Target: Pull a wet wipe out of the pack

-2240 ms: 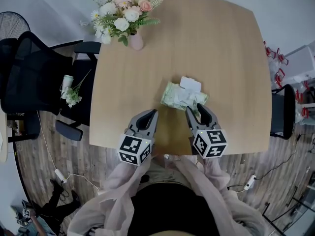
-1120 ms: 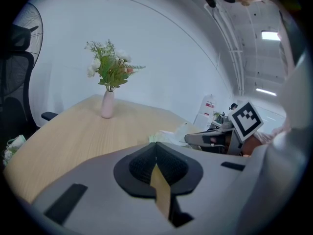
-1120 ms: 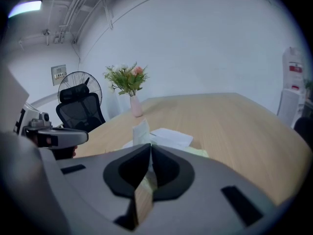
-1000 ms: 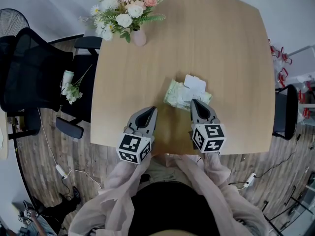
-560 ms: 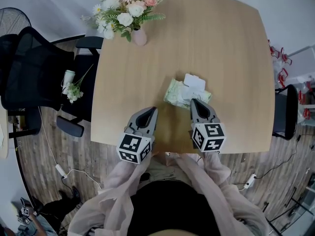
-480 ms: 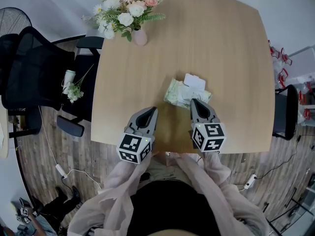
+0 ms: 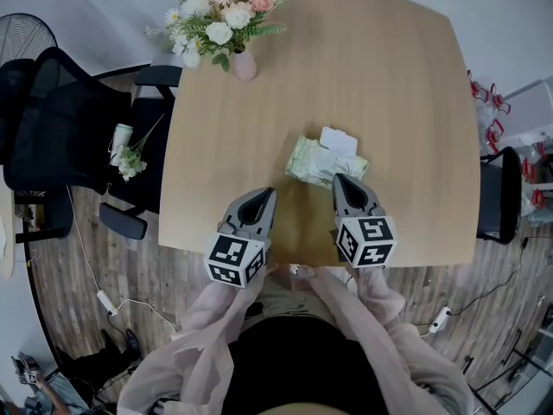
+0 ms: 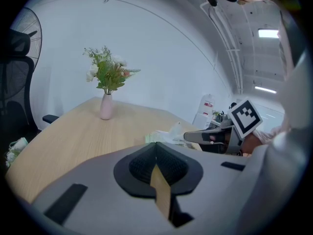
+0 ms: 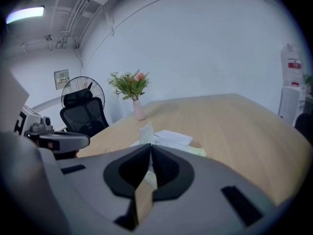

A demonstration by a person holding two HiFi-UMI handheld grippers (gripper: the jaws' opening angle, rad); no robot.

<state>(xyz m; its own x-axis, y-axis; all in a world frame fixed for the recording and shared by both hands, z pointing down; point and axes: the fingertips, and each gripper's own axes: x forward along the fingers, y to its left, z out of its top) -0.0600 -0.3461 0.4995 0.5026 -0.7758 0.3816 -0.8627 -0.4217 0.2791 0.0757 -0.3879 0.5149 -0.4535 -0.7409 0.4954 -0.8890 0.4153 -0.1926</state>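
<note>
My right gripper [image 7: 340, 181] is clamped on a wet wipe [image 9: 145, 131] at the pack [image 7: 307, 162], mid-frame; my left gripper [image 7: 267, 195] is closed, empty.

The pack [image 7: 313, 162] is a soft, pale green, crumpled pouch lying flat on the tabletop [image 7: 389, 76], a little nearer the person than the middle. Its white lid [image 7: 337, 140] is flipped open on the far side. A white wipe [image 9: 145, 132] stands up over the pack, pinched in the closed right tongs [image 9: 149, 147].
</note>
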